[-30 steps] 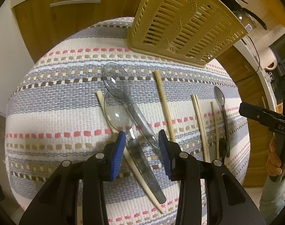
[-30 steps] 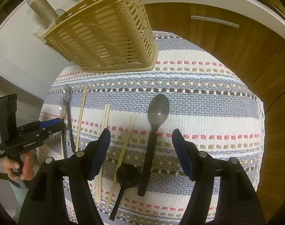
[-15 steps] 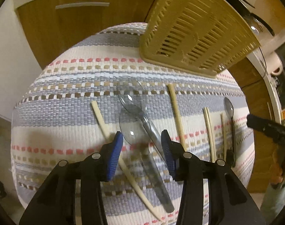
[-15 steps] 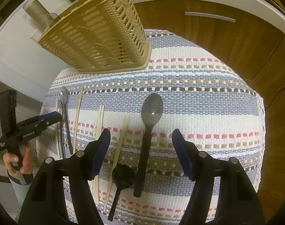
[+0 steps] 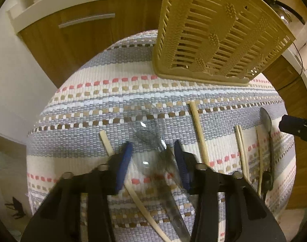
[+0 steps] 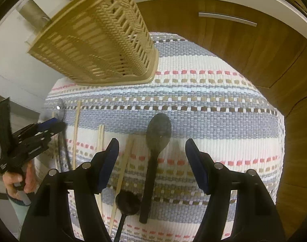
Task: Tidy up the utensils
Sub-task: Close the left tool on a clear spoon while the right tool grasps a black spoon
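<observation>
Two clear plastic spoons [image 5: 151,141] lie overlapped on the striped mat [image 5: 83,125]. My left gripper [image 5: 152,153] is open and low over them, its blue pads on either side of the spoon necks. A wooden chopstick [image 5: 108,145] runs under its left finger. My right gripper [image 6: 151,151] is open and empty, straddling a black spoon [image 6: 156,135]. A small black ladle [image 6: 127,202] and a chopstick [image 6: 124,165] lie to its left. The tan slotted utensil basket [image 5: 218,30] stands at the back and also shows in the right wrist view [image 6: 97,40].
More chopsticks [image 5: 199,133] [image 5: 242,151] and a dark spoon [image 5: 267,121] lie to the right on the mat. Wooden cabinet doors [image 6: 244,46] stand behind the mat. The left gripper [image 6: 28,139] shows at the left edge of the right wrist view.
My left gripper has moved forward and down onto the clear spoons, its pads now level with their necks. My right gripper has edged forward over the black spoon. Both stay open.
</observation>
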{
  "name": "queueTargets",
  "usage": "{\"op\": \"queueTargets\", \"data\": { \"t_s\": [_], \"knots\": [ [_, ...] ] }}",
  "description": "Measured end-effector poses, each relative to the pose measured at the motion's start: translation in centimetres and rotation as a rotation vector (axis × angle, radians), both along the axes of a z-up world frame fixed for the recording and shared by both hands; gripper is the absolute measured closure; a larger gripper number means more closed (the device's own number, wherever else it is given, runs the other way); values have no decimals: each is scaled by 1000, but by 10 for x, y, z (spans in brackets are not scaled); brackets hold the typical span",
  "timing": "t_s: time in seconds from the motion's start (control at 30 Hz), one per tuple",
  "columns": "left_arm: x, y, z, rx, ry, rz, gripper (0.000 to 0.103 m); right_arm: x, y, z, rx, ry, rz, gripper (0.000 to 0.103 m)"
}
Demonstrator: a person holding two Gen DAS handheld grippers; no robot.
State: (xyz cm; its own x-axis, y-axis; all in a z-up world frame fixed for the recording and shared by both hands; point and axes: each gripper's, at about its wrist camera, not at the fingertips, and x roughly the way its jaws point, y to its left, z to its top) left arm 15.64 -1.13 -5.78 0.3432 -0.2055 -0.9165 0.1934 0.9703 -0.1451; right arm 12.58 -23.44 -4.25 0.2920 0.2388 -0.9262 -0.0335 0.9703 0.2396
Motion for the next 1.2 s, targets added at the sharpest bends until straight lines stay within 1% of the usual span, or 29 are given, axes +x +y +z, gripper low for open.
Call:
{"op": "queueTargets", "data": {
  "t_s": [0.13,0.2,0.23,0.27,0.3,0.47,0.53,0.57,0.6,0.63,0.67,0.77,0.9,1.0,1.2],
  "knots": [
    [3,4,-1,-17,-4,0,71,10,7,-9,-65,21,16,41],
    [-2,9,-1,-22,-13,-8,71,14,9,-16,-91,51,14,51],
    [-2,9,-1,-24,-15,-9,71,14,10,-20,-92,66,20,54],
    [-2,10,0,-27,-19,-9,71,15,12,-22,-93,76,24,62],
    [-1,10,2,-30,-27,-9,71,15,14,-24,-96,90,31,66],
    [0,14,14,-50,-70,-18,71,12,36,-29,-154,121,63,67],
    [-6,14,18,-53,-88,-23,71,11,47,-31,-191,128,76,74],
    [-7,14,21,-52,-99,-28,71,10,54,-32,-225,136,93,83],
    [-14,17,23,-52,-106,-32,71,10,57,-32,-243,137,99,87],
    [-16,17,26,-57,-115,-37,71,9,62,-33,-254,142,109,88],
    [-18,16,27,-64,-122,-41,71,8,65,-33,-256,146,113,92],
    [-24,14,31,-85,-147,-57,71,6,74,-33,-277,139,123,94],
    [-33,14,38,-102,-171,-75,71,-5,78,-28,-262,108,134,94],
    [-44,23,51,-129,-199,-90,72,-16,75,-12,-206,53,133,94],
    [-70,23,88,-157,-300,-123,72,-48,74,38,-139,-146,152,94]
  ]
}}
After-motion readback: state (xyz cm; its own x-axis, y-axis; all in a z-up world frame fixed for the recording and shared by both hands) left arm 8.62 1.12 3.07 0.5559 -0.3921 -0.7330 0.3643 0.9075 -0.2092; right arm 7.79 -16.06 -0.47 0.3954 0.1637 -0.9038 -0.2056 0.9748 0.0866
